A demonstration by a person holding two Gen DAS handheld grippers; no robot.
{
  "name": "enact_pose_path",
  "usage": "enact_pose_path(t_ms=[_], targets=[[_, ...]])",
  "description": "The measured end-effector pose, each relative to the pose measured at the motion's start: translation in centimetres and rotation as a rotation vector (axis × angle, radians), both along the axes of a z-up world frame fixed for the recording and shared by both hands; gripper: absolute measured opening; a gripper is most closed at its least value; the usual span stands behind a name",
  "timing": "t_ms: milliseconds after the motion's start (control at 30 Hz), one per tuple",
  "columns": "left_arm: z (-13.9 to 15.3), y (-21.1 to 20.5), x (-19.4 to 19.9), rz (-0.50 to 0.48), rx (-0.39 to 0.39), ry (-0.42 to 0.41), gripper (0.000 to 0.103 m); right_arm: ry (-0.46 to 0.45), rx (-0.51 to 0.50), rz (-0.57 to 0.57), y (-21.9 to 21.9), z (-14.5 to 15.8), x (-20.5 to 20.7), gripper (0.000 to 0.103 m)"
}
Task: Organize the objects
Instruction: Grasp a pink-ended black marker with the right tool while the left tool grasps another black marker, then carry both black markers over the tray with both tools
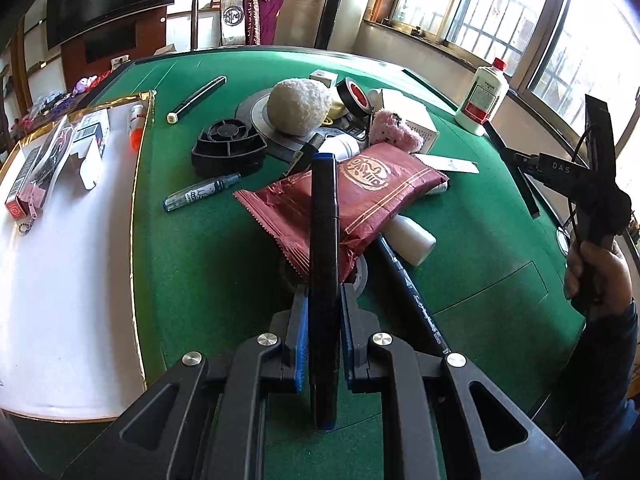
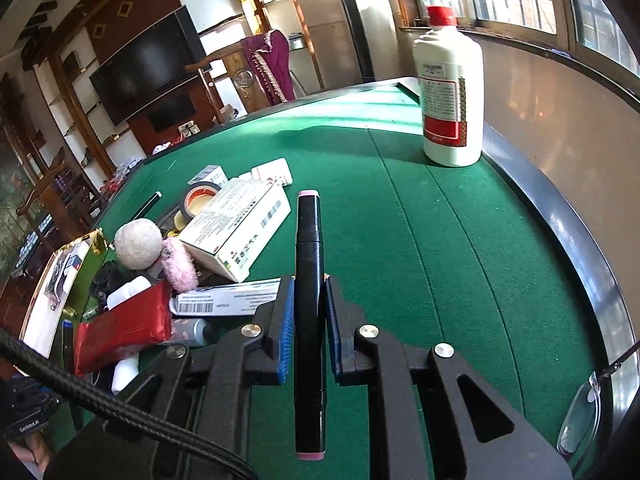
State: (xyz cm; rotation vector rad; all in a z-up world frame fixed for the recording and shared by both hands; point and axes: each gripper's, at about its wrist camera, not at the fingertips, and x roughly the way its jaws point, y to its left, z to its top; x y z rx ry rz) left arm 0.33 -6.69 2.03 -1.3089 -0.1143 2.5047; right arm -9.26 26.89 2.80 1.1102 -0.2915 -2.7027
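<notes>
**Two markers clamped, one in each gripper**

Clamped between my left gripper's [image 1: 323,312] blue pads is a black marker with blue ends [image 1: 325,240], pointing out over the red snack packet [image 1: 352,196] that tops the clutter on the green felt table [image 1: 208,256]. My right gripper [image 2: 310,316] is closed on a black marker with pink ends [image 2: 309,264], held above bare felt. A white bottle with a red cap [image 2: 450,92] stands upright near the table's rim. To the left, a white tray [image 1: 60,280] holds small boxes.
</notes>
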Motion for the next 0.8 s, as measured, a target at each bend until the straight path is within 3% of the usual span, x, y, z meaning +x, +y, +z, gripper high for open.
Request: enact_pose_path(t_ms=[367, 600, 800], targets=[[-0.1, 0.7, 0.5, 0.012, -0.059, 0.031, 0.012, 0.011, 0.015, 0.104, -3.1, -0.4, 0.9, 0.013], [0.0, -0.2, 1.2, 0.046, 0.008, 0.043, 0.012, 0.022, -0.020, 0.141, -3.5, -0.2, 1.4, 0.013], [0.7, -0.8, 2.5, 0.093, 0.047, 0.094, 0.012, 0.082, -0.055, 0.250, -5.8, 1.0, 3.1, 0.013]])
